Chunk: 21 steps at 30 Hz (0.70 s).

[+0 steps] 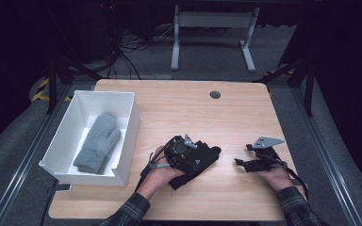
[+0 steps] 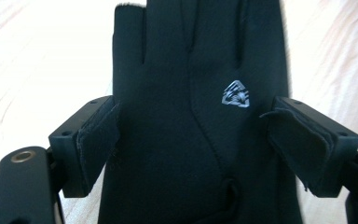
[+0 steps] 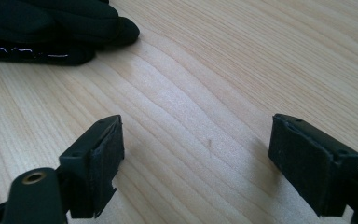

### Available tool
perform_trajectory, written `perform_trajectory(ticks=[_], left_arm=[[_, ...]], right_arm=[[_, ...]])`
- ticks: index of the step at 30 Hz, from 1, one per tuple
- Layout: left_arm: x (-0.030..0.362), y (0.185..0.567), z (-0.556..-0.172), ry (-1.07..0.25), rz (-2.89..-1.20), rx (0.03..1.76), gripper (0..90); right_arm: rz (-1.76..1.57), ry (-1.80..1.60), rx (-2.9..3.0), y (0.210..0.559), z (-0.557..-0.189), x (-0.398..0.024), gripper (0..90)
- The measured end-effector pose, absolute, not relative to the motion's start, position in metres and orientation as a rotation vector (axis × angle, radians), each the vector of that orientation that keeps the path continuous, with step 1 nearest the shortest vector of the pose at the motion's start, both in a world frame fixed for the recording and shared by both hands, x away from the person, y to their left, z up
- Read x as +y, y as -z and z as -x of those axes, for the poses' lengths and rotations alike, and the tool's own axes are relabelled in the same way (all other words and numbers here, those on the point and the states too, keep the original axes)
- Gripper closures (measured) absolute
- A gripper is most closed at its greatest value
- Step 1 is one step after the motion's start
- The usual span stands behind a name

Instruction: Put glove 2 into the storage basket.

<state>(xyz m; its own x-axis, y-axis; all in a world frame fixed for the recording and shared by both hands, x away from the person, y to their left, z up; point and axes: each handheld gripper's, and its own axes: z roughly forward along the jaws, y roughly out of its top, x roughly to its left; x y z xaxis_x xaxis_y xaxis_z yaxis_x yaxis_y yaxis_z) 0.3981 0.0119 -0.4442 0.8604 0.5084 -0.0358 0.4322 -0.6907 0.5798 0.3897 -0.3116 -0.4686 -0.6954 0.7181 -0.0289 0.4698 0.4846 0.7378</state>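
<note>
A black glove with a small silver logo lies flat on the wooden table, near its front middle. My left gripper is right over it, open. In the left gripper view the glove runs up between the two jaws of my left gripper, whose pads stand at its edges without squeezing it. My right gripper rests to the right of the glove, open over bare wood. In the right gripper view the glove's fingertips show at the top left, beyond my right gripper.
A white bin stands at the table's left side with a grey mitten lying inside it. A round cable hole sits near the far edge. Beyond the table are a dark floor, cables and a white desk frame.
</note>
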Motion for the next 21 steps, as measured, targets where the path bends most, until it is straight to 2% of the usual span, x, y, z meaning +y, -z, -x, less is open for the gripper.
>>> perform_trajectory(ticks=[6, 13, 16, 21], left_arm=[[0.0113, 0.4529, -0.4007, -0.154, -2.451, 0.687, 16.6], [0.0132, 0.4541, -0.4009, -0.135, -2.444, 0.669, 23.9], [0.015, 0.4538, -0.401, -0.096, -2.436, 0.649, 31.1], [0.0139, 0.4509, -0.3978, -0.046, -2.445, 0.608, 53.4]], right_arm=[[-0.999, -1.04, 2.401, 0.4686, -0.3896, -0.3116, 18.6], [-1.0, -1.041, 2.4, 0.4687, -0.3896, -0.3116, 18.6], [-1.0, -1.041, 2.4, 0.4687, -0.3896, -0.3116, 18.6], [-1.001, -1.041, 2.4, 0.4687, -0.3896, -0.3116, 18.6]])
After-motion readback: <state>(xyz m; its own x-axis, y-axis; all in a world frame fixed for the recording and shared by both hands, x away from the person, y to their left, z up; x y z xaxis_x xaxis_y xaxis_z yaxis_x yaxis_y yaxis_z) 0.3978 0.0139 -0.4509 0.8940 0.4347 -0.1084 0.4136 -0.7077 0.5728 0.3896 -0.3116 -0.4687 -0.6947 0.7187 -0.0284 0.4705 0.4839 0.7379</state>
